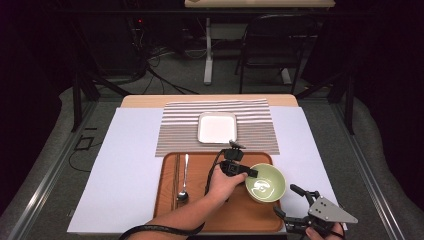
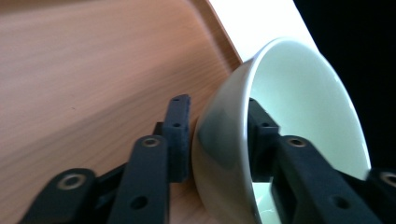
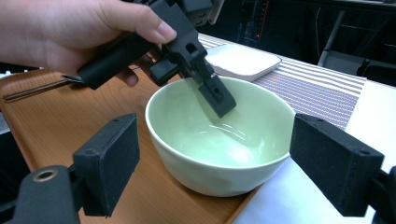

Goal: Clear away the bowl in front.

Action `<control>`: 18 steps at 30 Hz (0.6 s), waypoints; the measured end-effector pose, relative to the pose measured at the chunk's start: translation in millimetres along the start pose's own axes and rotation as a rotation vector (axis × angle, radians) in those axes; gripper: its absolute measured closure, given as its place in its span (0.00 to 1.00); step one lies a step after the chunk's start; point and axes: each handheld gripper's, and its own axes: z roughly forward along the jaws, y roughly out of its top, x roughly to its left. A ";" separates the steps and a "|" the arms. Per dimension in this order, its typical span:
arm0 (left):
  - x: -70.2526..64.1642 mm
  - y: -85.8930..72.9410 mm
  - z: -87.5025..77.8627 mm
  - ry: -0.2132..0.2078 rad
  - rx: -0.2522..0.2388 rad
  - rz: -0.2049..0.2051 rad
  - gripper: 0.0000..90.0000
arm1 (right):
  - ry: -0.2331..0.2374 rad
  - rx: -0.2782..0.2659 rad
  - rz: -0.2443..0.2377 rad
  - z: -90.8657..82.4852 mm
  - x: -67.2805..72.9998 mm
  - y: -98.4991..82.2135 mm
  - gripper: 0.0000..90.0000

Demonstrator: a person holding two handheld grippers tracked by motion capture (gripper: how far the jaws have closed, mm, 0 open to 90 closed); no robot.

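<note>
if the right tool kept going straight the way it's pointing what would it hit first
Probably the pale green ceramic bowl: it sits dead ahead between the right tool's open jaws, at the wooden tray's edge. How far off is unclear. The left tool already straddles the far rim.

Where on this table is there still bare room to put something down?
The white sheet left of the wooden tray is bare, and so is the tray's middle between the spoon and the green bowl. The bowl's corner is crowded: the left gripper straddles its rim and the right gripper waits beside it.
</note>
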 end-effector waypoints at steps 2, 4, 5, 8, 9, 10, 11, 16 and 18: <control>-0.5 0.5 -3.7 0.010 -0.012 0.011 0.69 | 0.000 0.000 0.000 0.0 0.1 0.0 0.17; -0.5 0.7 -7.0 0.019 -0.018 0.023 0.66 | 0.000 0.001 0.000 0.1 0.1 0.0 0.17; -0.5 0.7 -8.4 0.019 -0.023 0.025 0.64 | 0.000 0.000 0.001 0.1 0.1 0.1 0.17; 0.7 0.9 -12.9 0.016 -0.034 0.028 0.61 | 0.001 0.002 -0.001 0.4 0.3 0.1 0.17; 1.1 1.1 -14.5 0.017 -0.037 0.029 0.61 | 0.000 0.002 -0.002 0.4 0.4 0.2 0.17; 1.3 1.1 -15.9 0.015 -0.043 0.026 0.60 | 0.000 0.002 -0.002 0.4 0.4 0.2 0.17; 2.1 1.3 -18.0 0.016 -0.046 0.031 0.60 | 0.000 0.002 -0.002 0.4 0.3 0.1 0.17; 6.0 2.7 -29.9 0.022 -0.075 0.021 0.58 | -0.001 0.001 0.000 0.2 0.1 0.0 0.17; 8.3 3.4 -35.6 0.016 -0.090 0.016 0.56 | -0.001 0.000 0.000 0.2 0.1 0.1 0.17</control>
